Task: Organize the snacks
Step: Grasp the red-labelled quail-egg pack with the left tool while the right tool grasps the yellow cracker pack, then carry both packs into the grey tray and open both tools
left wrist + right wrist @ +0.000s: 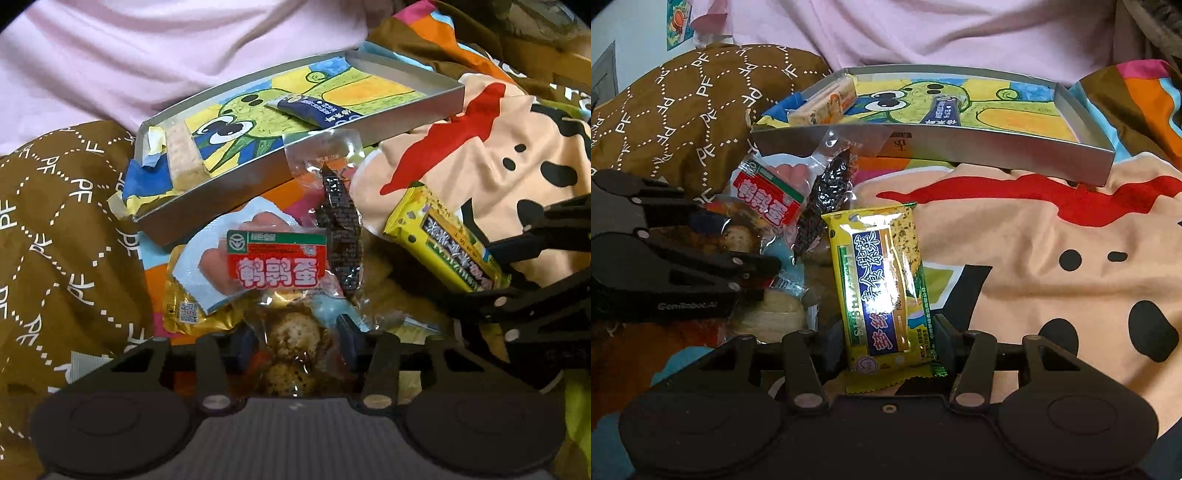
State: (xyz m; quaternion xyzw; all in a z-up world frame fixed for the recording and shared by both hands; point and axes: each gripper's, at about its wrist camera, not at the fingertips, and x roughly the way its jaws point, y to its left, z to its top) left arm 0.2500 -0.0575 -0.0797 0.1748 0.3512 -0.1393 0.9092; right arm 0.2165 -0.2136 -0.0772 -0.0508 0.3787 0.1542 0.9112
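A shallow grey box point(207, 212) point(997, 151) with a frog drawing inside holds a pale biscuit pack point(183, 155) point(827, 105) and a dark blue sachet point(317, 110) point(945, 110). My left gripper point(291, 343) point(746, 247) is shut on a clear quail-egg pack with a red label point(277, 266) point(768, 199). My right gripper point(886, 339) point(517, 266) is shut on a yellow cracker pack point(879, 280) point(443, 240). A dark wrapped snack point(341, 236) point(823, 199) lies between the two packs, in front of the box.
Everything lies on a soft cartoon-print blanket point(1052, 258) point(480, 147). A brown patterned cushion point(55, 221) point(683, 110) is at the left. A person in a pink top point(147, 55) point(923, 33) sits behind the box. More wrapped snacks, one gold point(192, 314), lie under the egg pack.
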